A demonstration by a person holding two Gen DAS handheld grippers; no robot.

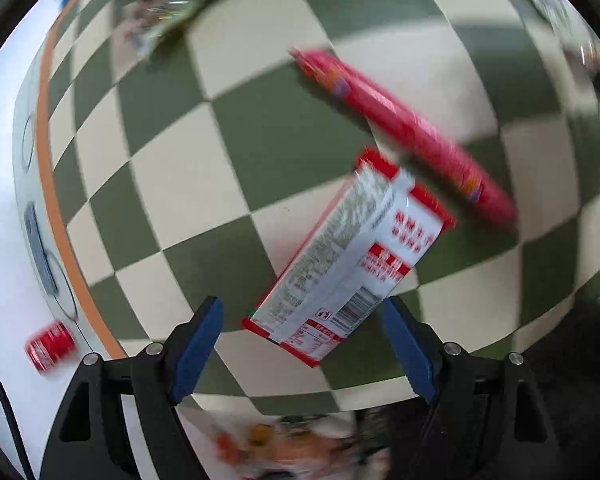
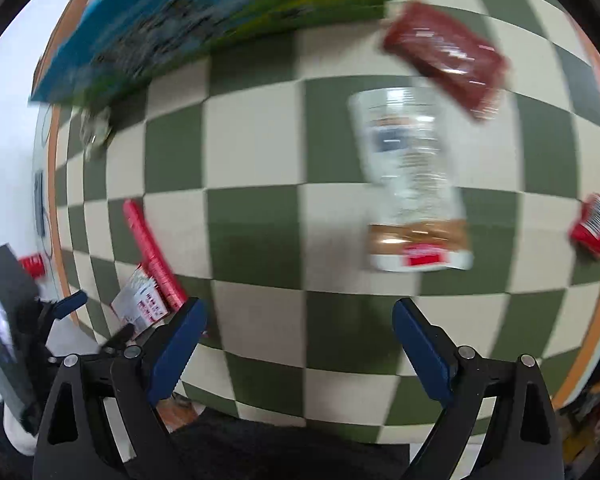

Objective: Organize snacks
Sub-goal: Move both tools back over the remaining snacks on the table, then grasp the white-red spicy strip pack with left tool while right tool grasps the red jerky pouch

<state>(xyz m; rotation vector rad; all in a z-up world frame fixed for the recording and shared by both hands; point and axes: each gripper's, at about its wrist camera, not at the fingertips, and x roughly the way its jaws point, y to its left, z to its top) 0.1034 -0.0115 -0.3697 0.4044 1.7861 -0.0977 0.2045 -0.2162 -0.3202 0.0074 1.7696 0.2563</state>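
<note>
In the left wrist view everything is blurred by motion. At the top edge a green packet (image 1: 168, 4) is cut off and its print is unreadable, and at the bottom edge, between the fingers, an orange and white thing cannot be made out. On the checked cloth (image 1: 204, 168) of the counter lie one red and white box (image 1: 348, 264), with small print and a barcode on its white face, and one long pink packet (image 1: 408, 132) just beside its far end. One small red thing (image 1: 50, 346) lies on the white surface outside the orange rim. The left gripper (image 1: 302, 344) has its jaws spread and empty, the near end of the box just ahead of them. In the right wrist view, one blue and green box (image 2: 204, 20) is cut off at the top, one dark red packet (image 2: 446, 58) touches one clear packet (image 2: 412, 180) with a brown band, and one red packet (image 2: 596, 228) is cut off at the right. The right gripper (image 2: 300, 348) also has spread, empty jaws.
</note>
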